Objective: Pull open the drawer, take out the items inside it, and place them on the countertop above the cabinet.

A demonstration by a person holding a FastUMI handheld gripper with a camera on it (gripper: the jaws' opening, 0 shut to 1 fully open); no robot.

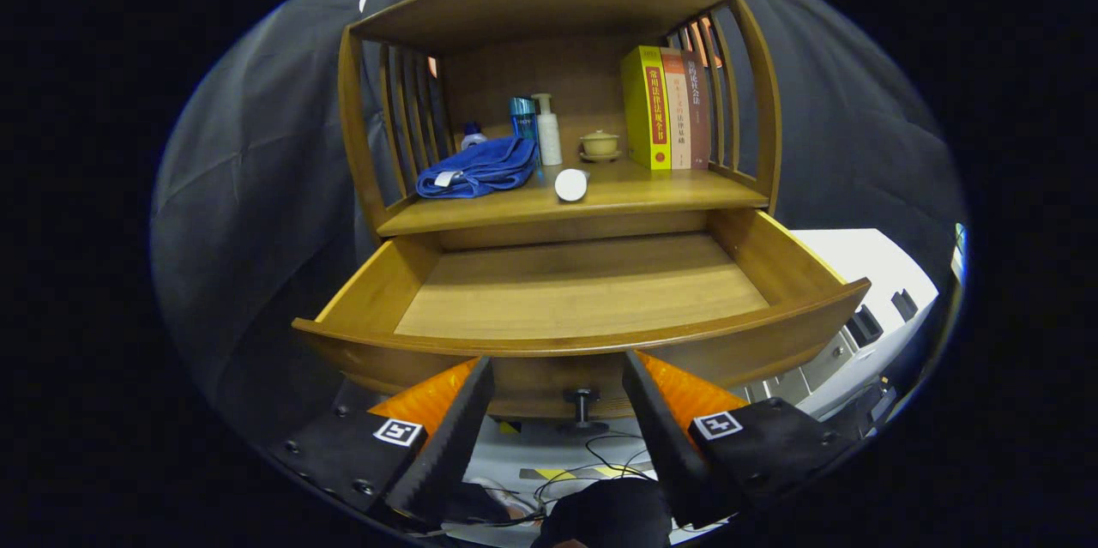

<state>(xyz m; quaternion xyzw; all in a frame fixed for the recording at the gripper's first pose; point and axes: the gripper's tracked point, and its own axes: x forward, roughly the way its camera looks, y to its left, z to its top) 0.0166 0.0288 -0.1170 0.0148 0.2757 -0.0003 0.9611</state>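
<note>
Hovering just in front of the pulled-out drawer [583, 291], the tongs [558, 398] are released, 2 fingers spread wide and gripping nothing, with the drawer's dark knob [582, 406] sitting in the gap between them. That drawer shows bare wood inside. Up on the surface [618, 196] above it: a blue cloth [480, 166] near the left edge, a white round item [571, 184] lying at the front edge, a blue bottle [521, 117] and white pump bottle [547, 129] at the back, a small lidded cup [600, 144] beside them, and 3 books [667, 106] standing upright toward the right edge.
</note>
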